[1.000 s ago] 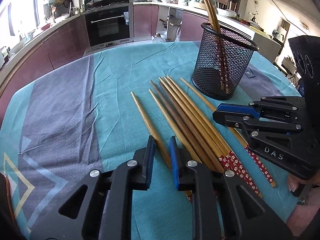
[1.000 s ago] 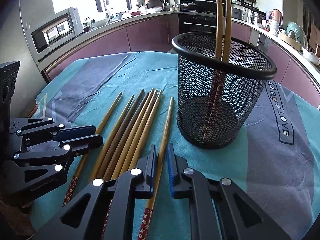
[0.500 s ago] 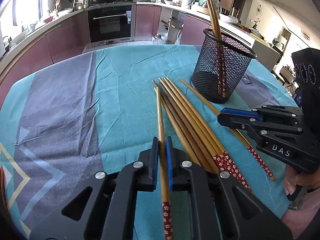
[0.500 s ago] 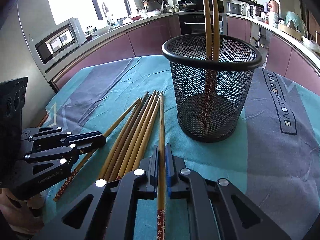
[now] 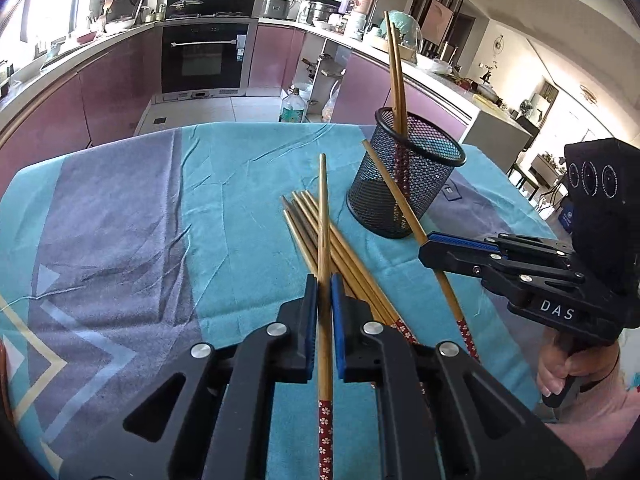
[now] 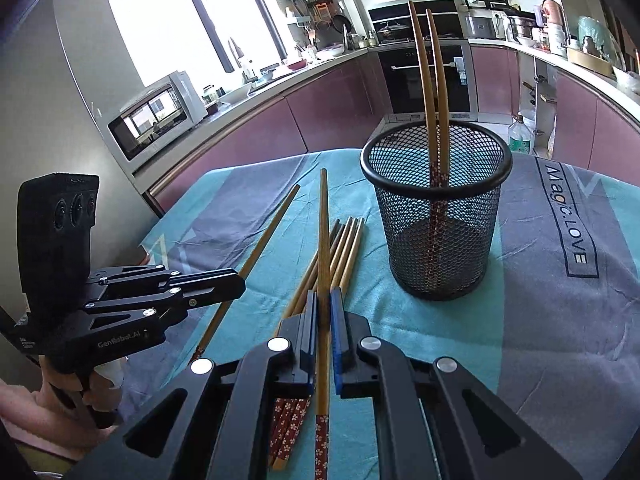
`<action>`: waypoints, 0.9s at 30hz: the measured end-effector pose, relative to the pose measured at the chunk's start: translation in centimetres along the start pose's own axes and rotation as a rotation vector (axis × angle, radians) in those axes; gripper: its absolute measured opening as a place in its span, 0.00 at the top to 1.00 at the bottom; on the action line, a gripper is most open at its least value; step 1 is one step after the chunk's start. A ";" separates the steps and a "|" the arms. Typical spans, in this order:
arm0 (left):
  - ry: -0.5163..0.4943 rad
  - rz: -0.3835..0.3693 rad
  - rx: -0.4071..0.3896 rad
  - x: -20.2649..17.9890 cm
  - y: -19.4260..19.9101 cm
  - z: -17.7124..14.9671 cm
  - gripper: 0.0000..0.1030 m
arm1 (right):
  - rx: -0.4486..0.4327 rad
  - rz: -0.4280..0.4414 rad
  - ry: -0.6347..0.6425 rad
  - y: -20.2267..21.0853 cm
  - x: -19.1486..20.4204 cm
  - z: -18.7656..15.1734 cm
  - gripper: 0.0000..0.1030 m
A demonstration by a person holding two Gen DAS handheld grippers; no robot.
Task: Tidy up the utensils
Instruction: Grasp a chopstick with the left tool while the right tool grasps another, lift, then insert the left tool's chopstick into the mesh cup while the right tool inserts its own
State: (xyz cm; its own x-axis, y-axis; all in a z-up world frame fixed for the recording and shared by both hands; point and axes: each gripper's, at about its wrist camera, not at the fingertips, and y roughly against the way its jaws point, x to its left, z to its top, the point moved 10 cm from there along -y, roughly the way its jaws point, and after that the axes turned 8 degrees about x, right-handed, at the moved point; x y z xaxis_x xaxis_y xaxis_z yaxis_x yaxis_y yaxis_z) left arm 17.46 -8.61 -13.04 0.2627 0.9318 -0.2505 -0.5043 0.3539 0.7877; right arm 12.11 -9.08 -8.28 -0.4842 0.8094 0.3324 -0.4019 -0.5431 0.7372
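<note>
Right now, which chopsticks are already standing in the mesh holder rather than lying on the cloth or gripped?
The two chopsticks leaning upright inside the black mesh holder, patterned red ends down. The rest lie bundled on the cloth, except one in each claw.

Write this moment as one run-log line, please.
left gripper: shut on chopstick | right gripper: shut on chopstick | cup: two chopsticks inside | pile: on cloth

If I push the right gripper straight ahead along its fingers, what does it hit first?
Probably the tablecloth just left of the mesh holder. The right gripper, shut on a chopstick, points down past the loose chopsticks. The chopstick's tip would touch first; depth is unclear.
</note>
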 end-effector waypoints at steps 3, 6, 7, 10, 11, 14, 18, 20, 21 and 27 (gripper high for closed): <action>0.003 -0.035 -0.020 -0.4 1.1 0.5 0.93 | -0.022 0.017 -0.001 0.8 0.3 0.4 0.95; 0.003 -0.076 -0.045 -0.8 2.4 1.1 0.93 | -0.047 0.025 -0.001 1.8 0.3 0.8 0.95; 0.003 -0.088 -0.055 -0.7 2.9 1.2 0.93 | -0.057 0.026 0.000 2.2 0.3 1.0 0.95; 0.000 -0.123 -0.086 -1.2 4.6 1.8 0.93 | -0.087 0.037 0.000 3.3 0.4 1.6 0.95; 0.000 -0.134 -0.096 -1.3 5.0 2.0 0.93 | -0.097 0.036 0.002 3.7 0.3 1.7 0.95; -0.006 -0.171 -0.131 -1.7 6.6 2.5 0.93 | -0.127 0.036 0.003 4.6 0.4 2.4 0.95; -0.016 -0.191 -0.174 -2.4 8.4 3.6 0.93 | -0.163 0.036 0.006 5.8 0.2 3.0 0.95; -0.021 -0.205 -0.191 -2.8 9.2 4.1 0.93 | -0.178 0.036 0.007 6.4 0.0 3.4 0.95; -0.022 -0.212 -0.201 -2.9 9.5 4.5 0.93 | -0.186 0.036 0.008 6.7 -0.1 3.7 0.95; -0.045 -0.212 -0.250 -3.8 10.4 7.0 0.93 | -0.243 0.011 0.025 8.7 -0.7 5.5 0.95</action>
State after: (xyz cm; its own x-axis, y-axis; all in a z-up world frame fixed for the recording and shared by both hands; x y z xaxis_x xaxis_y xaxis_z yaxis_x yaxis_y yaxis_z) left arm 16.95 -9.07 0.01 0.4171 0.8326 -0.3644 -0.6193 0.5538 0.5566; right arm 13.20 -13.10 1.10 -0.5076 0.7991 0.3221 -0.5701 -0.5918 0.5699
